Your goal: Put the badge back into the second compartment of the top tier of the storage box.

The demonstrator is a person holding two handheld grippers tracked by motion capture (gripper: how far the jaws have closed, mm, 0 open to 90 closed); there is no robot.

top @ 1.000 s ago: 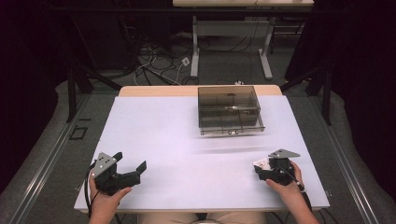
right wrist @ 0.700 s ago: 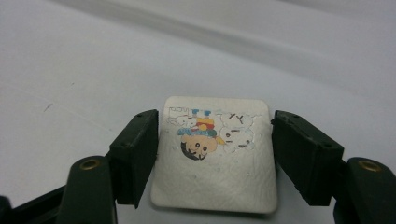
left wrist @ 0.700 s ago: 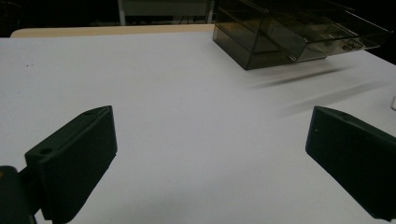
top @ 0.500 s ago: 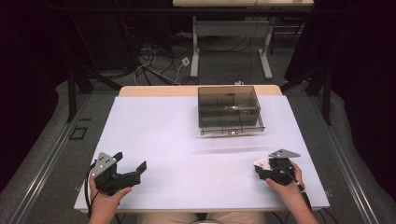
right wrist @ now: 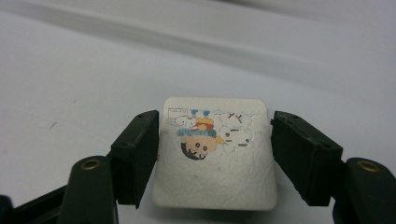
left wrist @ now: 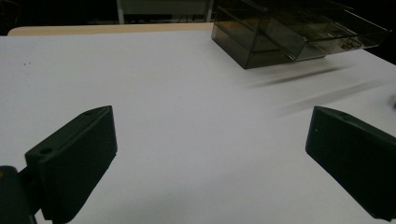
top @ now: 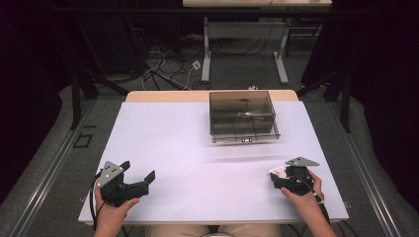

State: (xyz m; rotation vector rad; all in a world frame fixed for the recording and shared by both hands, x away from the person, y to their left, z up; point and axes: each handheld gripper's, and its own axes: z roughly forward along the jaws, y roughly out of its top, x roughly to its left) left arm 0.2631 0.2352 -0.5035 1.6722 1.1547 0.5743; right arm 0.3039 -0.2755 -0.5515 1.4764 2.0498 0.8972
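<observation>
Looking down from the high view, I see my left gripper (top: 132, 181) resting near the bench's (top: 197, 148) near-left corner, its fingers spread wide with nothing between them, my hand wrapped around its body from below. My right gripper (top: 281, 176) sits near the near-right corner, tipped down toward the bench, with a small white pack (top: 278, 171) at its tips. A smoky clear drawer box (top: 242, 116) stands well apart at the far middle of the bench, its lower drawer pulled out toward me.

In the left gripper view, my two black fingers (left wrist: 77, 163) stand far apart over bare white surface, holding nothing, and the drawer box (left wrist: 289, 32) lies ahead to the upper right.

In the right gripper view, my fingers (right wrist: 140, 149) are drawn in on the white pack (right wrist: 215, 154), one pad at each side edge, gripping it. The pack is a soft, squarish packet with a cartoon print, lying flat on the bench (right wrist: 70, 84).
</observation>
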